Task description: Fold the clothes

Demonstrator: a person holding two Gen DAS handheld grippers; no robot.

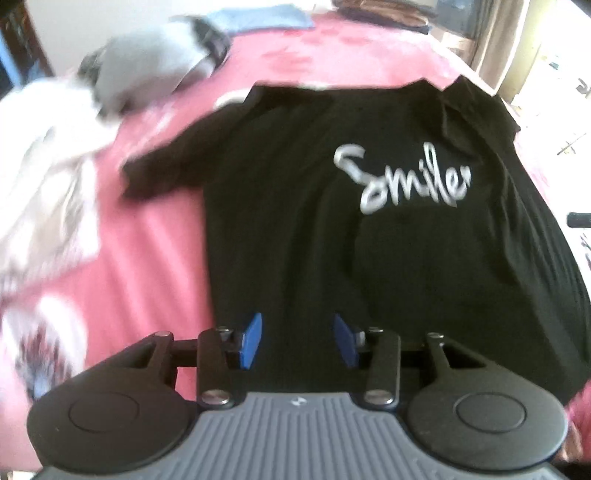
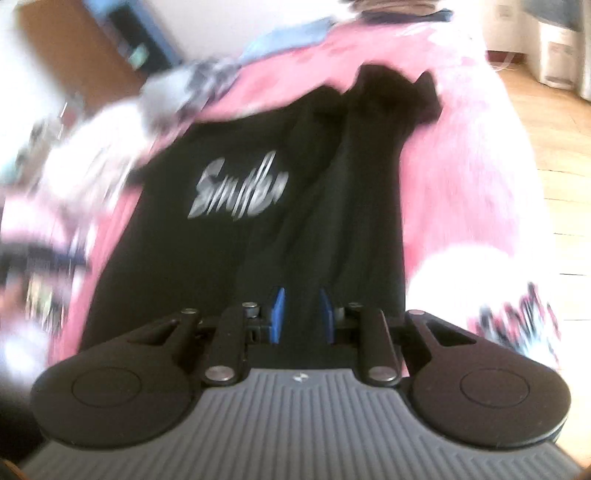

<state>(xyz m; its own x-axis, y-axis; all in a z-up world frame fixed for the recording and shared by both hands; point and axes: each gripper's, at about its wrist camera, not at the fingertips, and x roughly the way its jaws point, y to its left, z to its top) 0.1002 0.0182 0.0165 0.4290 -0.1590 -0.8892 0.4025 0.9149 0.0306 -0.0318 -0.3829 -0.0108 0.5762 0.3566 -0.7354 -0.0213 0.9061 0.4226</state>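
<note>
A black T-shirt [image 1: 295, 206] with silver "Smile" lettering [image 1: 402, 177] lies spread on the pink bed cover [image 1: 147, 266], one short sleeve sticking out to the left. My left gripper [image 1: 299, 339] hovers over the shirt's near hem, open, its blue pads [image 1: 253, 339] wide apart. The right wrist view is blurred by motion. There the same T-shirt [image 2: 258, 229] shows long creases running from the collar toward my right gripper [image 2: 302, 315]. That gripper sits at the near hem with its blue pads [image 2: 277, 314] a narrower gap apart and black cloth showing between them.
A white garment [image 1: 48, 192] and a grey-and-black one [image 1: 147, 70] lie to the left on the bed, and a blue cloth [image 1: 258, 18] lies at the far edge. The bed's right side drops to a wooden floor [image 2: 557, 177]. A patterned patch [image 2: 517, 314] marks the cover's near right.
</note>
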